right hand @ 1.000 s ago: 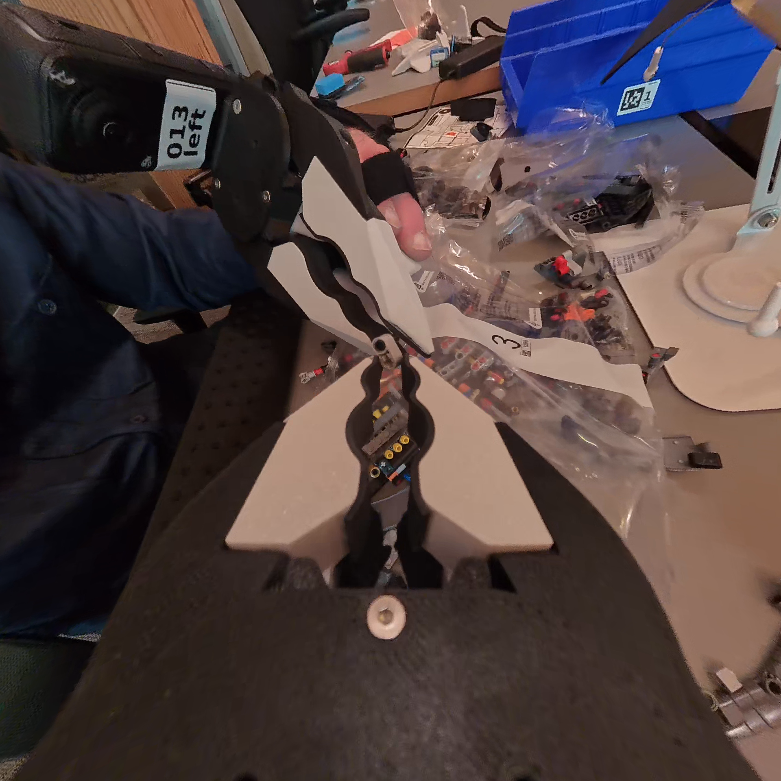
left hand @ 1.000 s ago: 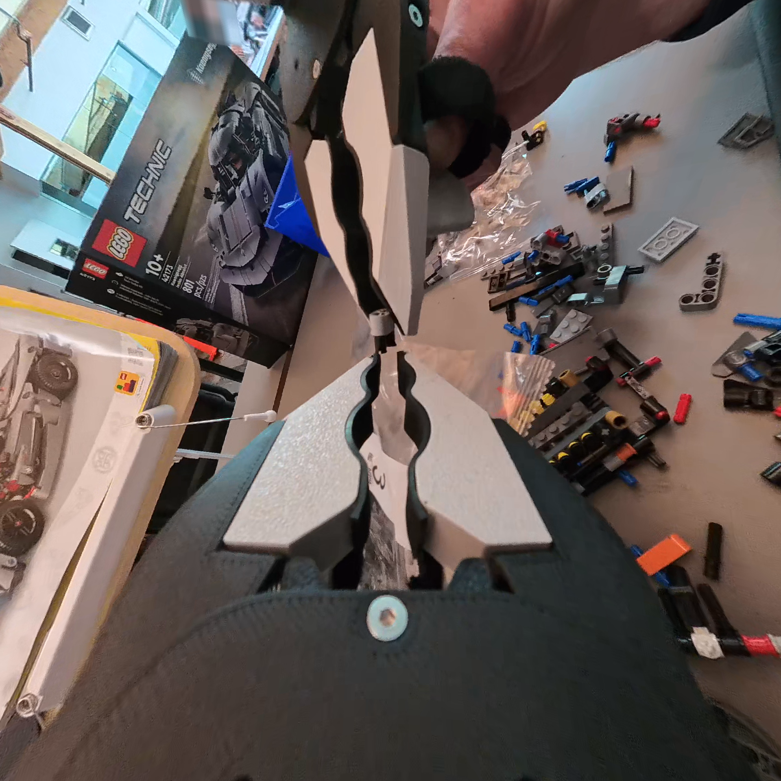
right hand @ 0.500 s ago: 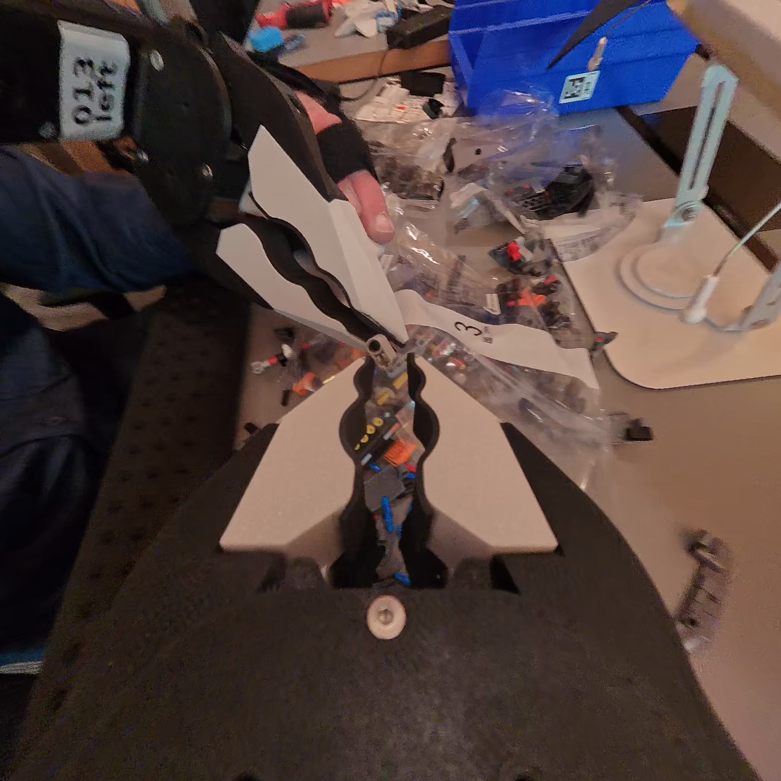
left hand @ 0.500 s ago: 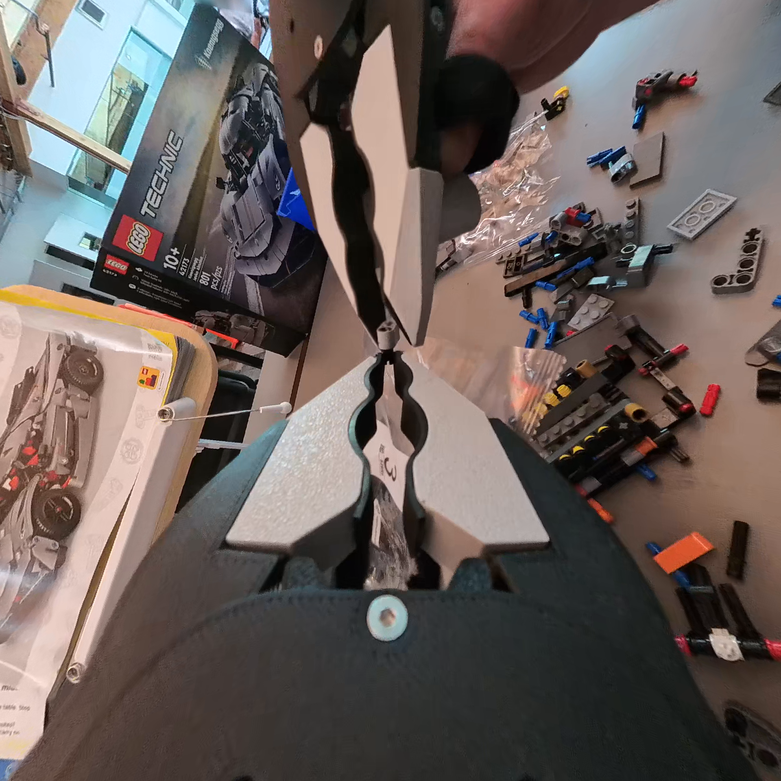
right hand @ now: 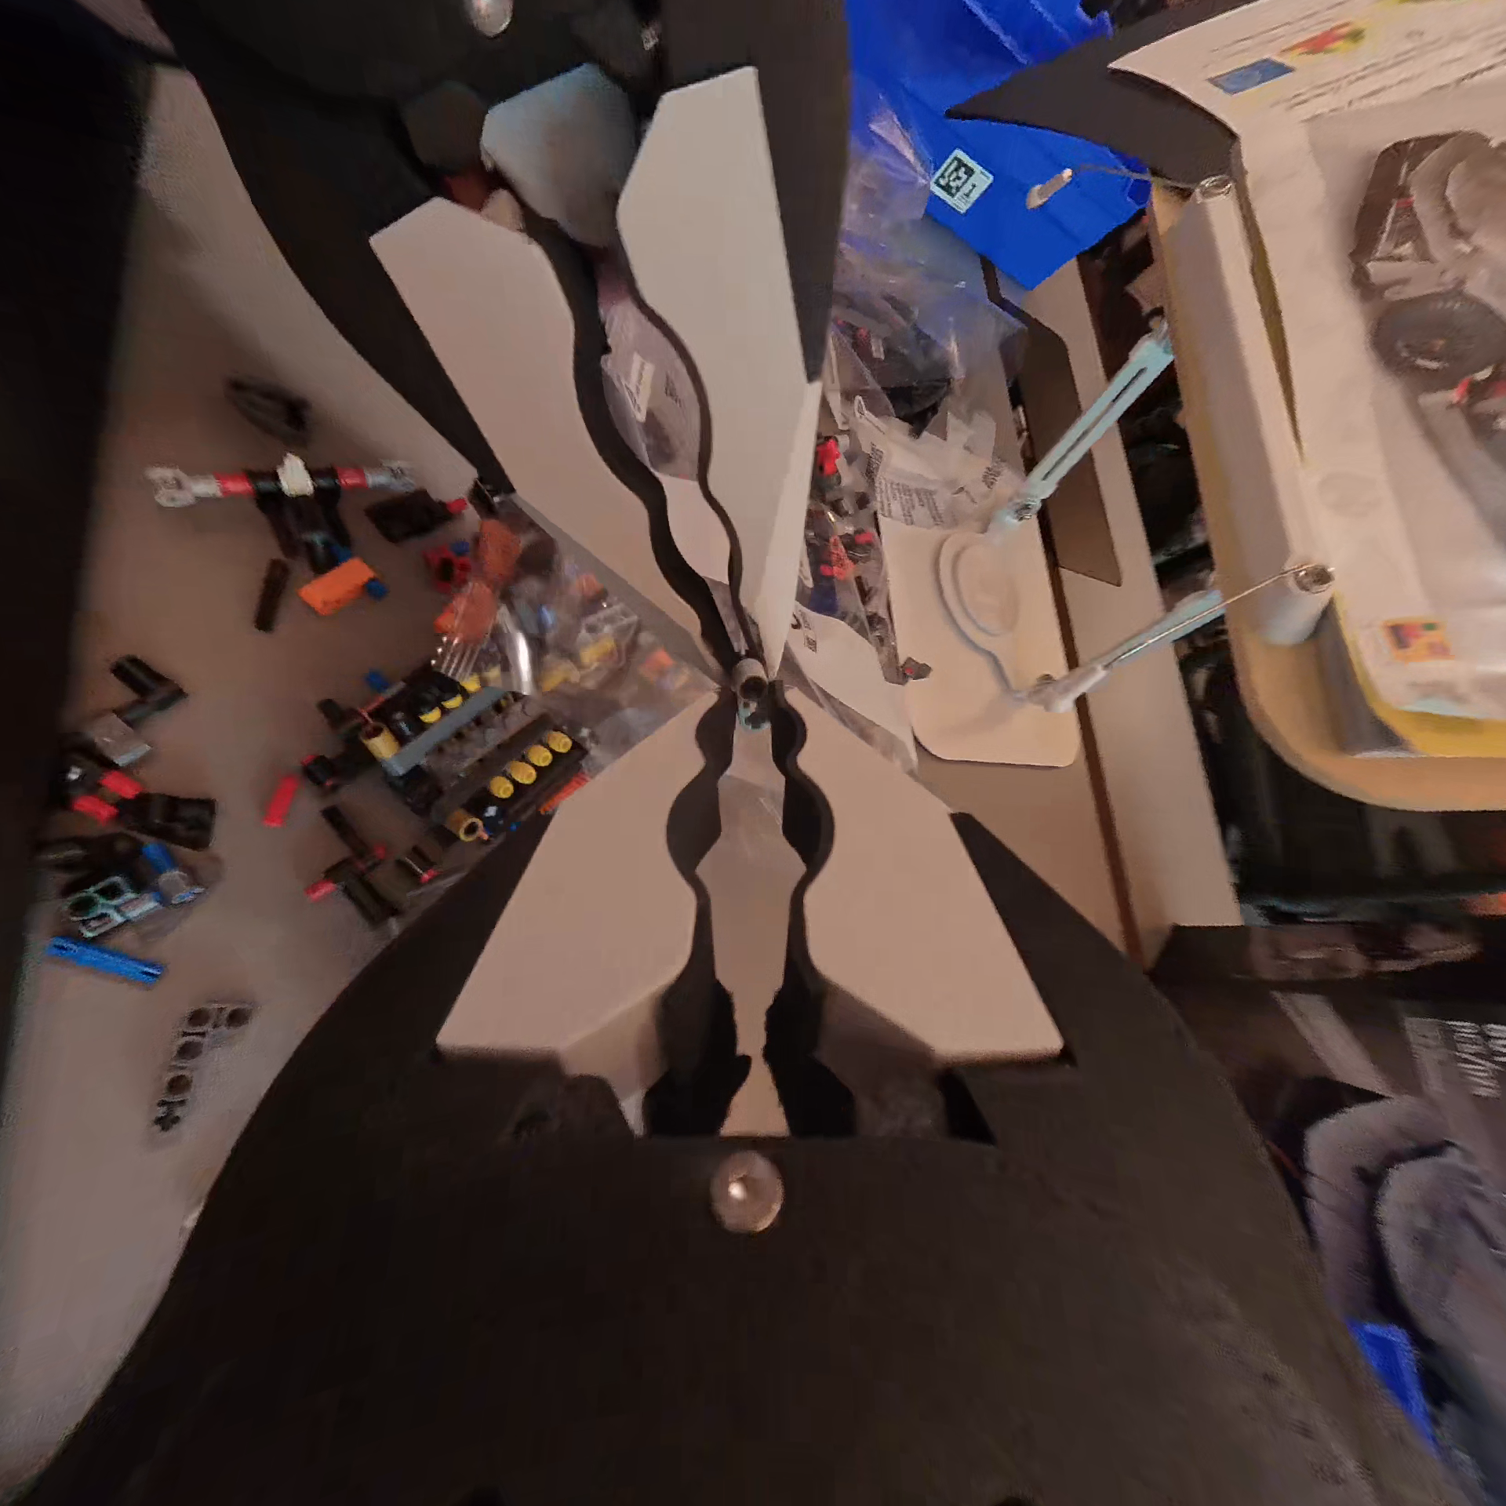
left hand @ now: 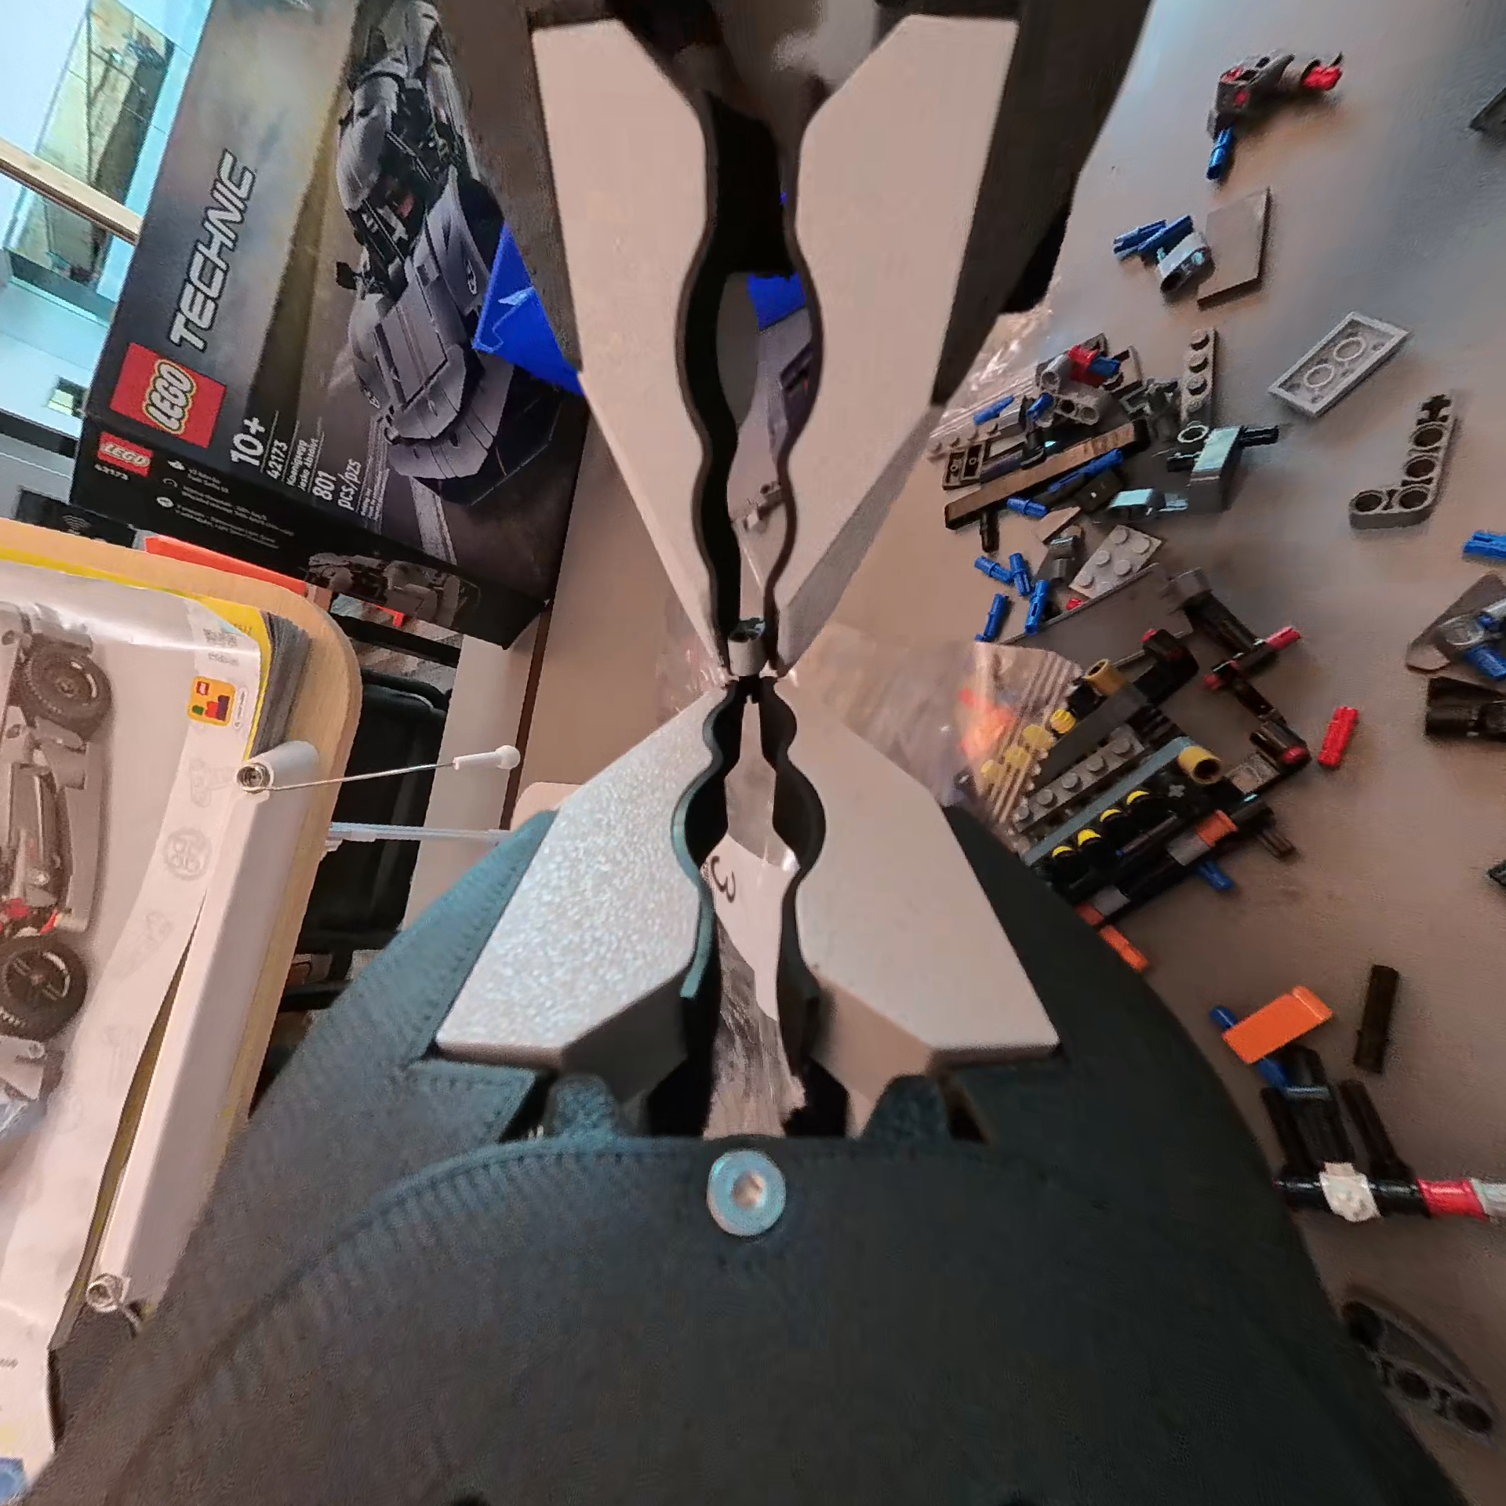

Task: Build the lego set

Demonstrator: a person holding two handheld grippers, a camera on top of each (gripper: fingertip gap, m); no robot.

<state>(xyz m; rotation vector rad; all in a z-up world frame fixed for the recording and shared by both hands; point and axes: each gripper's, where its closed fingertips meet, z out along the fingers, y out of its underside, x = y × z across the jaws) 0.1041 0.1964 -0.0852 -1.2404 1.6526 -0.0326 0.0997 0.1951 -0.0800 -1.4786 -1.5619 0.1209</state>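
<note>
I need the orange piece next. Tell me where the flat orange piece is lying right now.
In the left wrist view, the flat orange piece lies on the table at lower right, beside a short black bar. In the right wrist view it is on the left.

Set box (left hand: 326,310) left, behind instruction booklet (left hand: 90,856); loose pieces (left hand: 1141,530) scattered right on table (left hand: 1385,937).

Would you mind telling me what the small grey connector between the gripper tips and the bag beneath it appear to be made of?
The small grey connector looks like moulded matte plastic, uniformly grey with crisp edges. The bag appears to be thin clear plastic film: creased, glossy, with pieces visible through it.
</note>
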